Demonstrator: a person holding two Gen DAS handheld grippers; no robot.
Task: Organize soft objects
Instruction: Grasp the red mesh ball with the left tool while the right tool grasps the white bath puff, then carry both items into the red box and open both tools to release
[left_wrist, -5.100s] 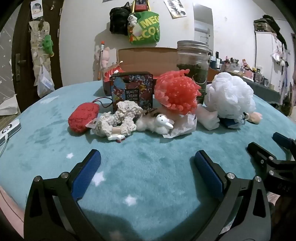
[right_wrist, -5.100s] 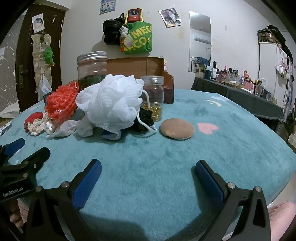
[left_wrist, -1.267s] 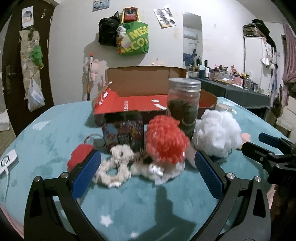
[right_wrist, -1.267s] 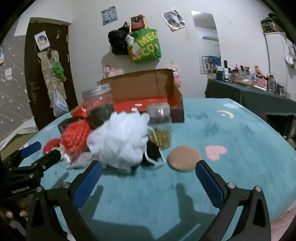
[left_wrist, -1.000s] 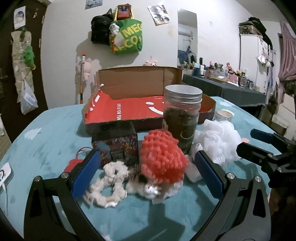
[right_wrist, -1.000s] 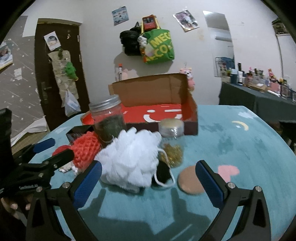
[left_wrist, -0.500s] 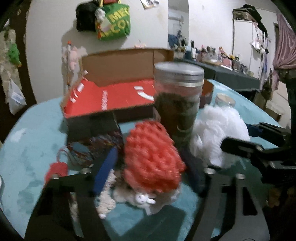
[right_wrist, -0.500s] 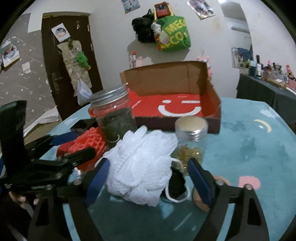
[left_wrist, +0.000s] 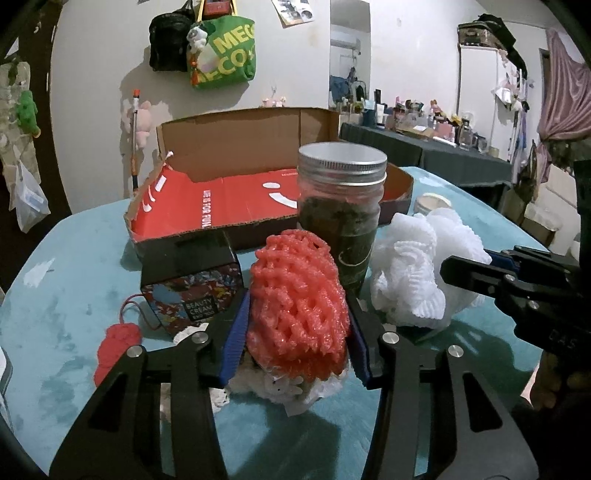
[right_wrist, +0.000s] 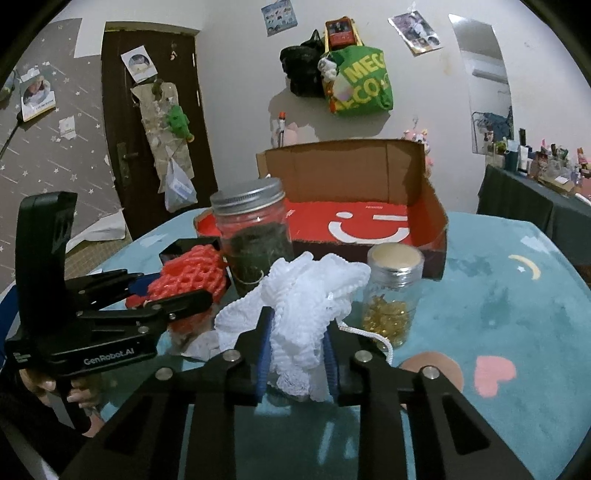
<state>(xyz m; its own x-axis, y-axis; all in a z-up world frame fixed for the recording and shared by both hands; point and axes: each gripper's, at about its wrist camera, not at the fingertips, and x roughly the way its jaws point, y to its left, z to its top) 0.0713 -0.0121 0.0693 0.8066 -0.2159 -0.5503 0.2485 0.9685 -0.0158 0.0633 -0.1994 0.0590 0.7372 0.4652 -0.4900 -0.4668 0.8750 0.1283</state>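
My left gripper (left_wrist: 297, 332) is shut on the red foam net (left_wrist: 297, 306), its blue pads pressing both sides. My right gripper (right_wrist: 295, 354) is shut on the white mesh bath pouf (right_wrist: 306, 295), which also shows in the left wrist view (left_wrist: 417, 266). An open cardboard box with a red inside (left_wrist: 236, 206) stands behind, also in the right wrist view (right_wrist: 369, 221). A small red knitted piece (left_wrist: 114, 343) lies at the left. White crocheted and plush pieces (left_wrist: 273, 387) lie under the red net.
A big lidded jar of dark stuff (left_wrist: 341, 218) stands just behind the red net. A beauty cream box (left_wrist: 192, 295) is at its left. A small jar of yellow bits (right_wrist: 393, 291) and a tan round pad (right_wrist: 436, 365) sit right of the pouf on the teal cloth (right_wrist: 517, 295).
Both grippers moved forward from open positions and closed, the left on the red foam net and the right on the white pouf.
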